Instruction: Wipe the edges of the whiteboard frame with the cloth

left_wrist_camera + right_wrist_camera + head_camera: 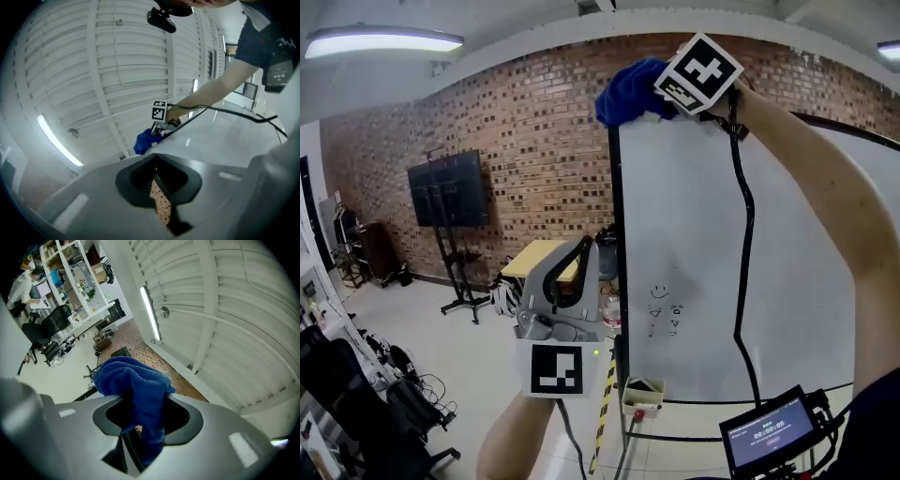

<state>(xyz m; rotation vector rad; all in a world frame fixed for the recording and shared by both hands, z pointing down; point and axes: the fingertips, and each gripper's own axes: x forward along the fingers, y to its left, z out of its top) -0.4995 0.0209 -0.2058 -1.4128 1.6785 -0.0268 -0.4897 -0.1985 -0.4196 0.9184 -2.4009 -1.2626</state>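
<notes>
head view: whiteboard [703,216] scribbles [664,309] illegible; right tool [661,94] grips cloth [623,89].

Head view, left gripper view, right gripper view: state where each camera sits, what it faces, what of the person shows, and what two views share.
Head view: head-mounted, facing the whiteboard; both forearms show.
Left gripper view: on the shut left hand-held gripper, facing the ceiling; right forearm shows.
Right gripper view: on the right hand-held gripper clamping the blue cloth, facing ceiling; no body.
Shared: that cloth.

Grey left gripper [583,246], black-white marker cube [556,369] — black cable [750,216], navy sleeve [255,40]
</notes>
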